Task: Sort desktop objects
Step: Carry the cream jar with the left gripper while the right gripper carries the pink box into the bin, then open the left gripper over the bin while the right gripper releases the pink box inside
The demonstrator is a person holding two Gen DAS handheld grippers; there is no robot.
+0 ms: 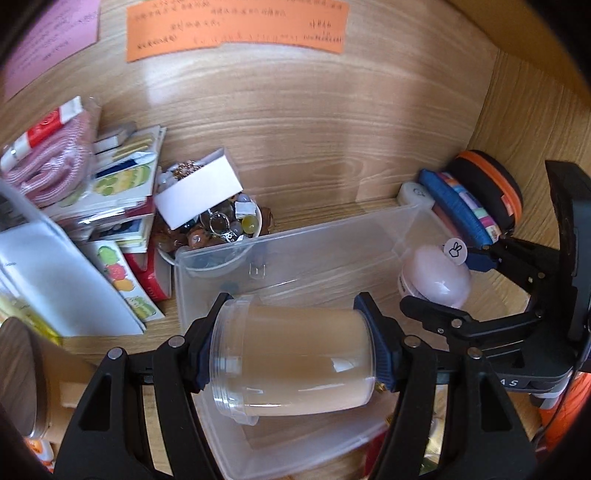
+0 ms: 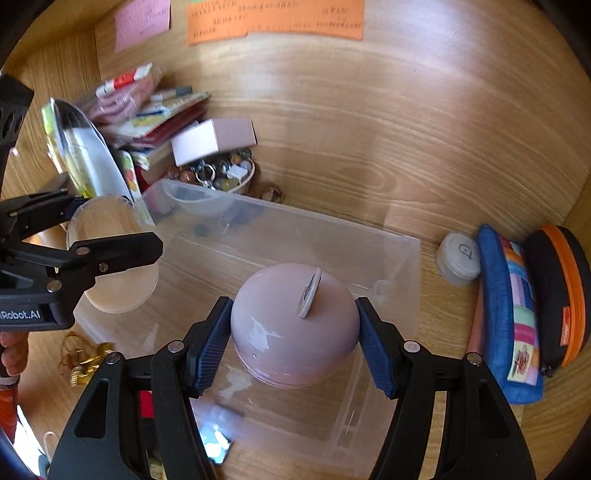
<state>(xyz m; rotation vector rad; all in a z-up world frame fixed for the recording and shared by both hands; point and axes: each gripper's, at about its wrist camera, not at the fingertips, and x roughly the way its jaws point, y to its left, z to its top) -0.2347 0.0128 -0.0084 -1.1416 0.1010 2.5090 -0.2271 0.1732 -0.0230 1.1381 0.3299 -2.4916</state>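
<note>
The left claw [image 1: 291,354] holds a clear jar [image 1: 291,363] sideways, above the near-left edge of the clear plastic bin [image 1: 332,236]. The right claw [image 2: 293,334] grips a pink domed container [image 2: 284,328] over the bin's right part. Behind the bin the wooden surface [image 2: 388,147] is open up to the back wall. The bin's near edge is cut off, and the writing on the orange paper [image 1: 236,29] is too blurred to read.
</note>
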